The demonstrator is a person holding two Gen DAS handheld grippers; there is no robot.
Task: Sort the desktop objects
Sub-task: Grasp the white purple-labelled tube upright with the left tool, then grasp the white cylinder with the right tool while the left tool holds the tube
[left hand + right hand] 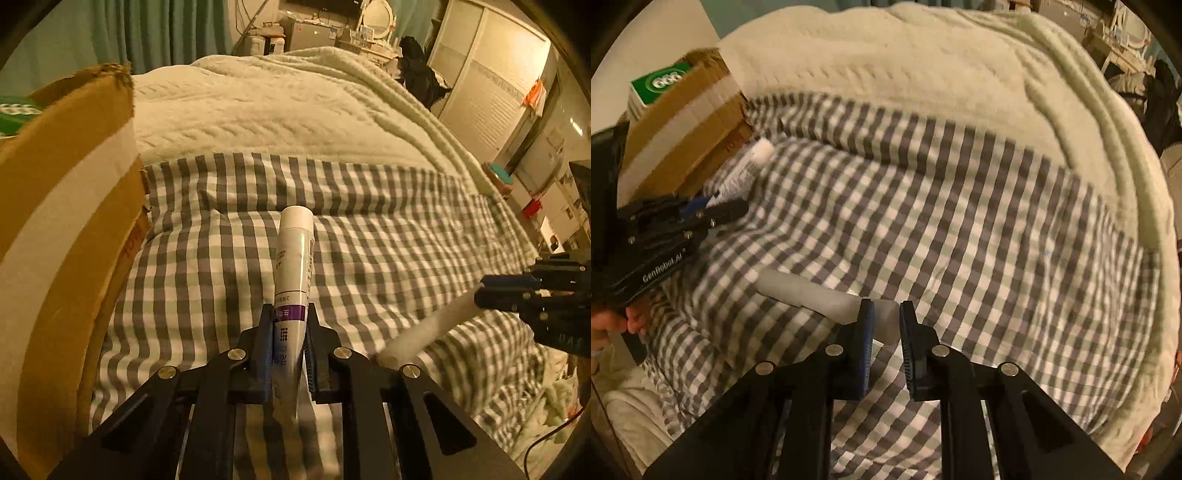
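Note:
My left gripper (290,314) is shut on a white tube with a purple band (293,266), which points forward over the checked sheet (388,240). The right wrist view shows that tube (746,166) in the left gripper (716,210) next to the cardboard box (683,125). My right gripper (886,314) is shut on one end of a white fuzzy stick (809,295), which slants out to the left above the sheet. In the left wrist view the right gripper (480,290) holds the stick (424,332) at the right edge.
A brown cardboard box (62,236) with a white tape band stands at the left, a green carton (661,81) inside it. A cream blanket (277,107) covers the bed beyond the checked sheet. Furniture and a wardrobe (487,81) lie at the far right.

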